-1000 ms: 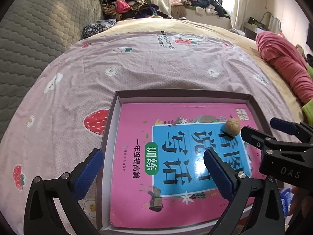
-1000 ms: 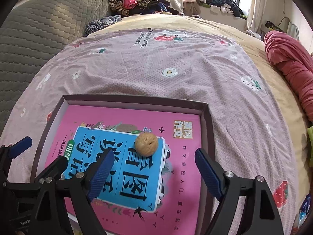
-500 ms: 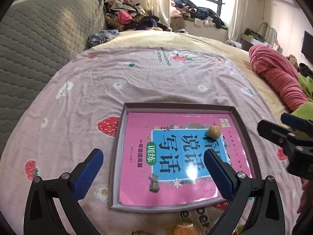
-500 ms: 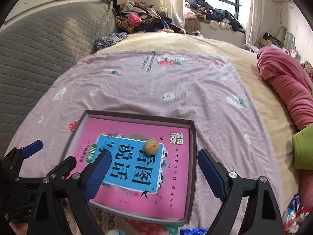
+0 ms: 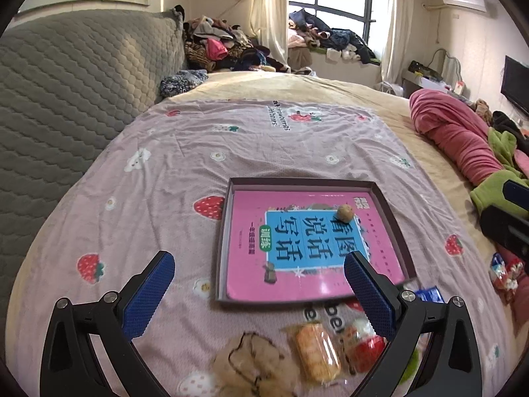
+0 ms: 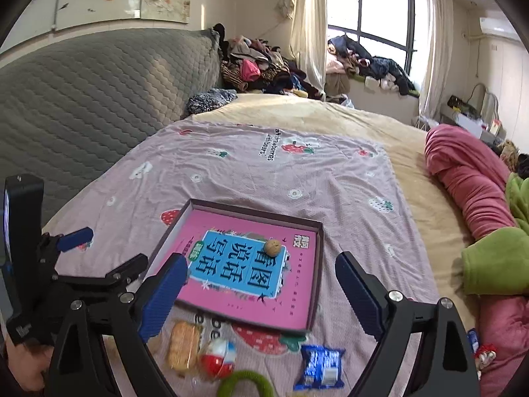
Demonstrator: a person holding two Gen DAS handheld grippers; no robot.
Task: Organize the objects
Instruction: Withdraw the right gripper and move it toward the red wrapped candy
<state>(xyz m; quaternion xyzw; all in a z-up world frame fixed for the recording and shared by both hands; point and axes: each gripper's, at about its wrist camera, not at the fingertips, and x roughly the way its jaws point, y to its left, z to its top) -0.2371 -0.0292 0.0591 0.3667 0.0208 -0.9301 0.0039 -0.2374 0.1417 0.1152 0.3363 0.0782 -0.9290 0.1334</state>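
A shallow dark box [image 5: 297,181] [image 6: 251,210] lies on the strawberry-print sheet with a pink and blue book [image 5: 244,231] [image 6: 297,281] inside it. A walnut [image 5: 345,213] [image 6: 272,247] rests on the book. My left gripper [image 5: 258,259] [image 6: 102,249] is open and holds nothing, hovering in front of the box. My right gripper [image 6: 261,259] is also in front of the box, its jaws opening with nothing between them. Loose in front of the box are a biscuit pack [image 5: 315,352] [image 6: 183,344], a red-and-white egg [image 5: 363,340] [image 6: 218,357], a blue packet [image 6: 322,367] and a green ring [image 6: 246,383].
A brownish crinkled wrapper [image 5: 254,364] lies left of the biscuit pack. A grey quilted headboard [image 5: 66,99] runs along the left. A rolled pink blanket [image 5: 456,139] and green cloth [image 6: 496,258] lie to the right. Wrapped sweets [image 5: 504,273] sit at the right edge.
Both grippers have drawn back and up from the box, which now looks smaller. The walnut stays on the book. The snacks in front of the box have come into view.
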